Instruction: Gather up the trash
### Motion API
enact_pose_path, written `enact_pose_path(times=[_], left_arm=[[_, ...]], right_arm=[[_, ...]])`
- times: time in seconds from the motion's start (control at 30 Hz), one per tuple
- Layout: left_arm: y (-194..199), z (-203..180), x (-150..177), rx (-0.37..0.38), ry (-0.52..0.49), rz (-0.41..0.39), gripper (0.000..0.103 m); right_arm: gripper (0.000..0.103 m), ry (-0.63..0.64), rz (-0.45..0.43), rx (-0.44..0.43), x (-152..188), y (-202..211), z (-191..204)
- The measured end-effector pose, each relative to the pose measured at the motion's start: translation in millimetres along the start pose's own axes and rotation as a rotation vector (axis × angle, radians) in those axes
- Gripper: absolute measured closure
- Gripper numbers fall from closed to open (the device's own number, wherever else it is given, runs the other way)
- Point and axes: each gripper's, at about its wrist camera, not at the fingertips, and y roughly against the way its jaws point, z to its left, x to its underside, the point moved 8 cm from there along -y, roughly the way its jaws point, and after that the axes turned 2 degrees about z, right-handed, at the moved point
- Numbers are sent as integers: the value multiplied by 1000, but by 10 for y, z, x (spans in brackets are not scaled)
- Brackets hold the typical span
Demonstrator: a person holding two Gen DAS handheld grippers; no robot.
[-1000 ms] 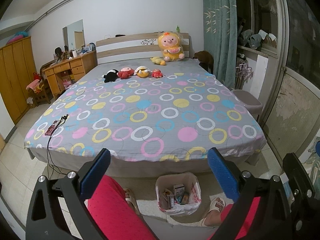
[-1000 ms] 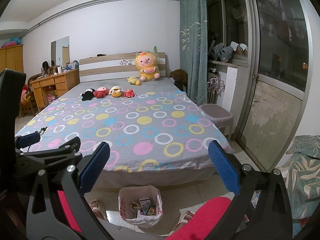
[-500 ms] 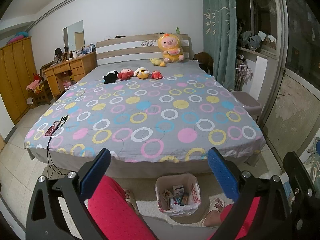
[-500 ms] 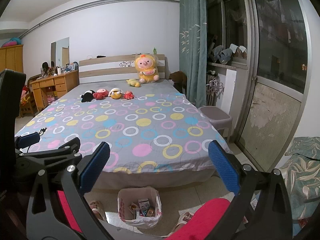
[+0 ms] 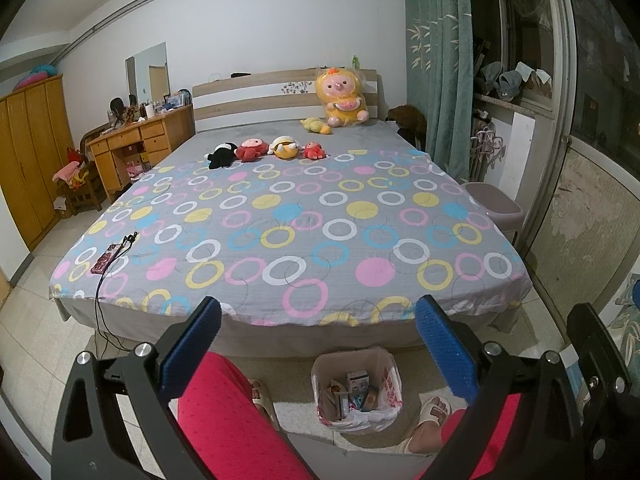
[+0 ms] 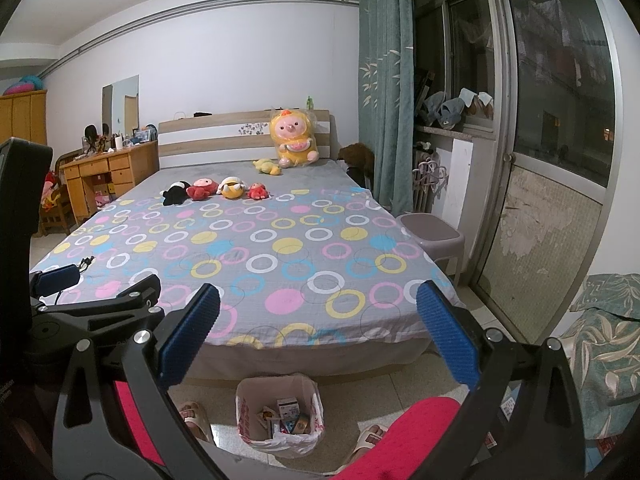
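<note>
A bin lined with a white and red plastic bag (image 5: 356, 392) stands on the floor at the foot of the bed, between the person's feet, with small boxes and wrappers inside; it also shows in the right wrist view (image 6: 280, 416). My left gripper (image 5: 318, 344) is open and empty, held above the bin. My right gripper (image 6: 318, 336) is open and empty too. The left gripper's body shows at the left of the right wrist view (image 6: 96, 304).
A large bed with a ring-patterned sheet (image 5: 304, 232) fills the middle, with several plush toys (image 5: 266, 148) near the headboard and a power strip with cable (image 5: 106, 258) at its left edge. A grey stool (image 5: 496, 208) stands right of the bed, a wooden desk (image 5: 136, 148) at the left.
Both views have tilted up very slightly; the bin sits a little lower in the frames. Both grippers stay open and empty.
</note>
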Motion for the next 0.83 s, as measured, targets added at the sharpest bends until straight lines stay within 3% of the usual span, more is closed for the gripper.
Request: enact_pose_path(times=[0.83], left_arm=[[-19, 137, -124, 4, 1, 5, 8]], right_arm=[[7, -1, -4, -2, -142, 14, -17]])
